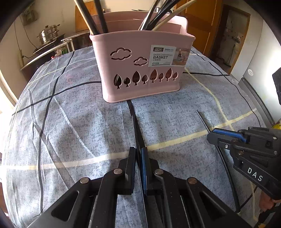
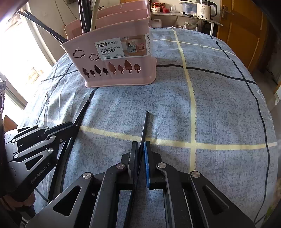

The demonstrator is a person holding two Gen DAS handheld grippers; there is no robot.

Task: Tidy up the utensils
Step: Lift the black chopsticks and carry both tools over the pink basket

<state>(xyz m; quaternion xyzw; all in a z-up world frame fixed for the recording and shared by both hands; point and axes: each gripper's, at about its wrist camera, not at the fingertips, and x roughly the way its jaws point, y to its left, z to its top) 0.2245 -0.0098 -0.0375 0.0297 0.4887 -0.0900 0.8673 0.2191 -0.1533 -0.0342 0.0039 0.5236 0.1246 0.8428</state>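
A pink divided chopstick basket (image 1: pixel 140 70) (image 2: pixel 116 59) stands on the table and holds several black chopsticks and a pale one. My left gripper (image 1: pixel 138 150) is shut on a black chopstick (image 1: pixel 136 128) that points toward the basket; this gripper also shows at the left of the right wrist view (image 2: pixel 77 124). My right gripper (image 2: pixel 141 145) is shut on another black chopstick (image 2: pixel 144 124), its tip pointing forward; it appears in the left wrist view (image 1: pixel 210 135) at the right, with its chopstick (image 1: pixel 202 121) sticking out.
The table has a blue cloth (image 2: pixel 219 108) with black and cream lines. A steel pot (image 1: pixel 48 34) sits on a counter at the back left. A kettle (image 2: pixel 204 9) and jars stand on a shelf behind. A wooden door (image 2: pixel 245 29) is at the right.
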